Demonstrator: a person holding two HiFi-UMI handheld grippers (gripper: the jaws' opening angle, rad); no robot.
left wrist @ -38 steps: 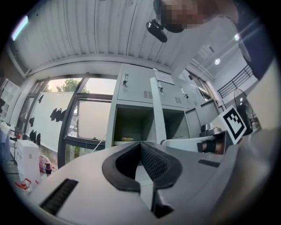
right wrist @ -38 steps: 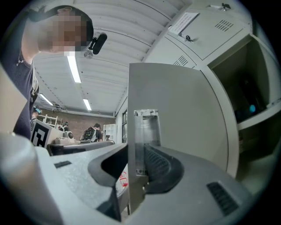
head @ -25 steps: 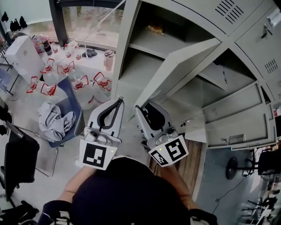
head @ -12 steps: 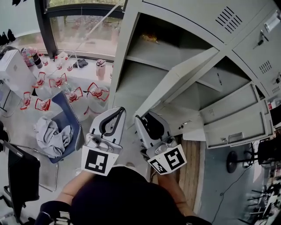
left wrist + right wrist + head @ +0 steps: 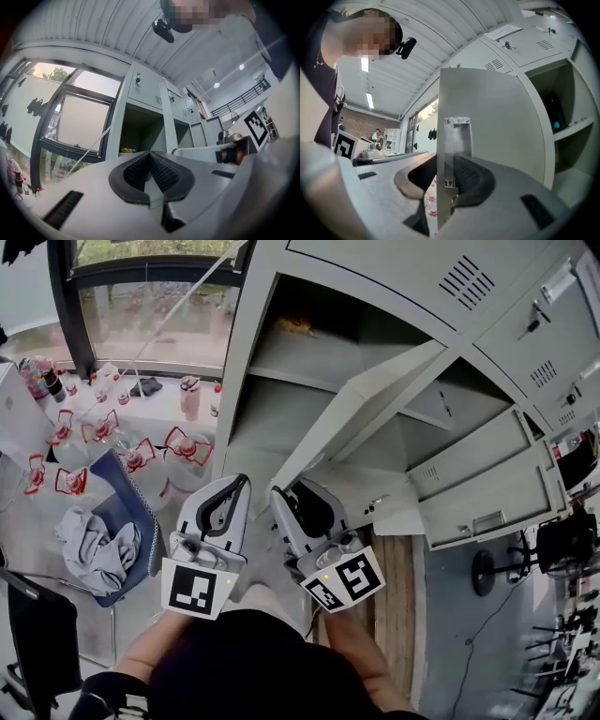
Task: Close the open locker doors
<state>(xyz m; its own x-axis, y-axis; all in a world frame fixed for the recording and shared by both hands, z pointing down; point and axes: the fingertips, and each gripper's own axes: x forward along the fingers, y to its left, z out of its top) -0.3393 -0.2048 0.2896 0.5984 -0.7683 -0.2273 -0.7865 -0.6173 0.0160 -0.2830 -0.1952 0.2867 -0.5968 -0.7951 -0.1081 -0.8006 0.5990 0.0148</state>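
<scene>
Shifting slightly, the left claw (image 5: 238, 480) is idling pressed together while the right claw (image 5: 281, 493) is pinching the locker door (image 5: 367, 399) for closing.

Floor (image 5: 136, 615): carries a cluster of red-handled jugs (image 5: 187, 444) near the window, a chair (image 5: 131, 507) beside them, and a wooden board (image 5: 398, 587) at the locker base. Locker shelf (image 5: 319, 357): carries one yellowish item (image 5: 295, 326).

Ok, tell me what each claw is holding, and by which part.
The right claw clamps the open door at its free edge, just below the latch plate. The left claw is shut and holds nothing.
</scene>
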